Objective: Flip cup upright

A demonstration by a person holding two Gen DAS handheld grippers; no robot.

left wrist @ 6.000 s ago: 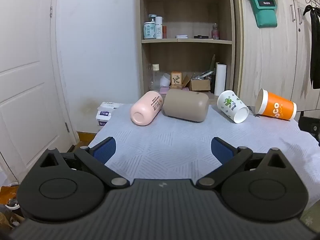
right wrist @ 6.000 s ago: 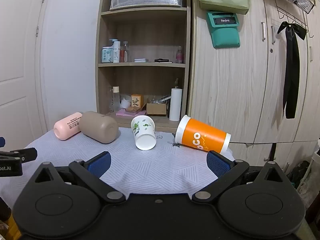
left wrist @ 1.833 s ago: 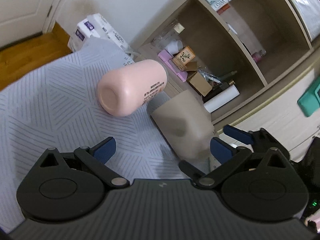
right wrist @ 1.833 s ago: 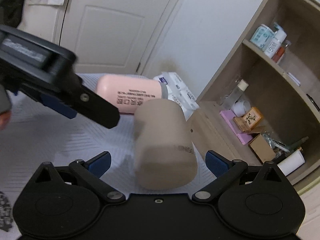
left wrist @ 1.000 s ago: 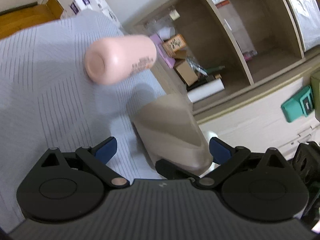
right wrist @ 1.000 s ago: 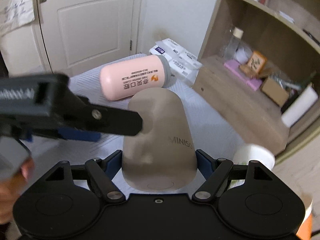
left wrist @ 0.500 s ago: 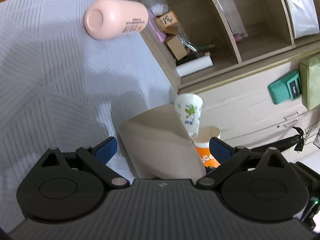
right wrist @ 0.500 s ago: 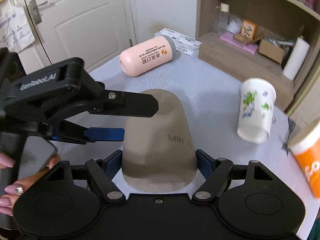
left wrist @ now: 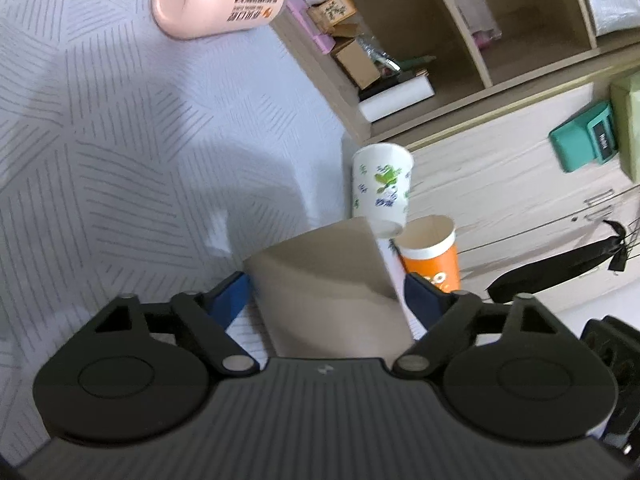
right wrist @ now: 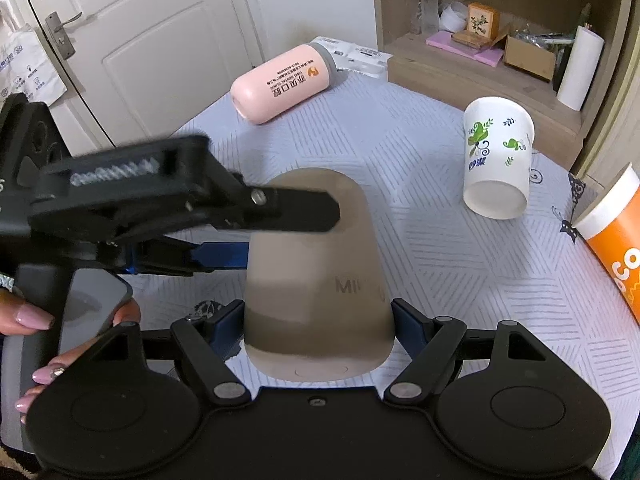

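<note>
both grippers grasp the beige cup (right wrist: 316,276): right gripper (right wrist: 318,320) near its flat end, left gripper (left wrist: 326,292) at its middle; it is lifted over the bench (right wrist: 440,240), flip underway; standing it remains.

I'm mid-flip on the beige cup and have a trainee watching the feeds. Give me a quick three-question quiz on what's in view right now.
1. True or false: the right tongs are shut on the beige cup.
2. Multiple choice: which item lies farthest from the tongs in the right wrist view? A) pink bottle B) white floral paper cup C) orange paper cup
3. Fill in: in the left wrist view, the cup sits between the fingers of the left tongs, and the white floral paper cup lies on its ____.

Key: 1 true; 2 A; 3 side.
</note>
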